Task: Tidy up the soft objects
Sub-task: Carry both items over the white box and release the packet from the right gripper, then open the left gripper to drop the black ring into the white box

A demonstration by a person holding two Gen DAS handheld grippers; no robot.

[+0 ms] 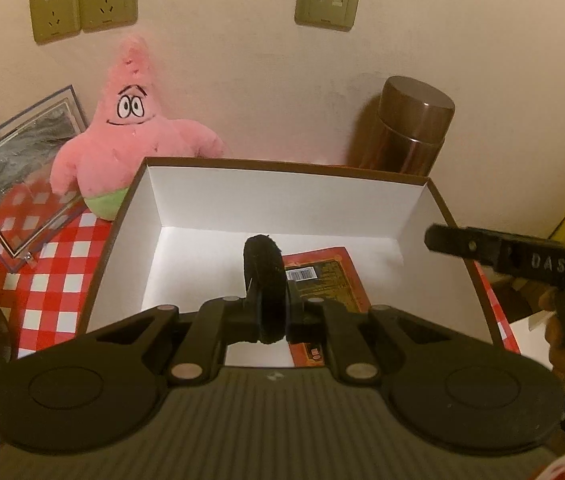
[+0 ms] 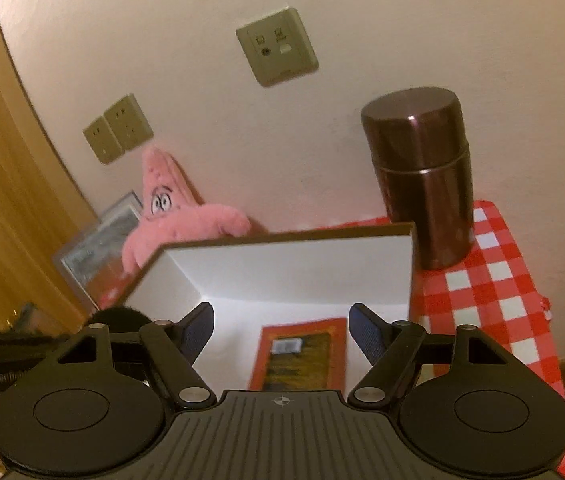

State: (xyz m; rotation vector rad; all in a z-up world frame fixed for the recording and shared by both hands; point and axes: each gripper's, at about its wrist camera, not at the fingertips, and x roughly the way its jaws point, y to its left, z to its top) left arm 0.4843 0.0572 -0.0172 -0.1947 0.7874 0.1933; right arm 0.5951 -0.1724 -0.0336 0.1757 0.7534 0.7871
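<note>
My left gripper (image 1: 268,300) is shut on a black fuzzy soft object (image 1: 264,280) and holds it above the open white-lined box (image 1: 282,204). A red and gold flat packet (image 1: 324,284) lies on the box floor. A pink star plush (image 1: 130,136) sits against the wall behind the box's left corner. My right gripper (image 2: 282,332) is open and empty over the box's near edge (image 2: 290,264); the packet (image 2: 302,356) lies below it. The plush (image 2: 178,220) shows behind the box, and the black object (image 2: 120,316) peeks in at left.
A brown metal flask (image 1: 410,128) stands behind the box at right, also in the right wrist view (image 2: 426,176). A clear picture frame (image 1: 22,176) leans at left. A red checked cloth (image 2: 494,280) covers the table. Wall sockets (image 1: 82,4) sit above.
</note>
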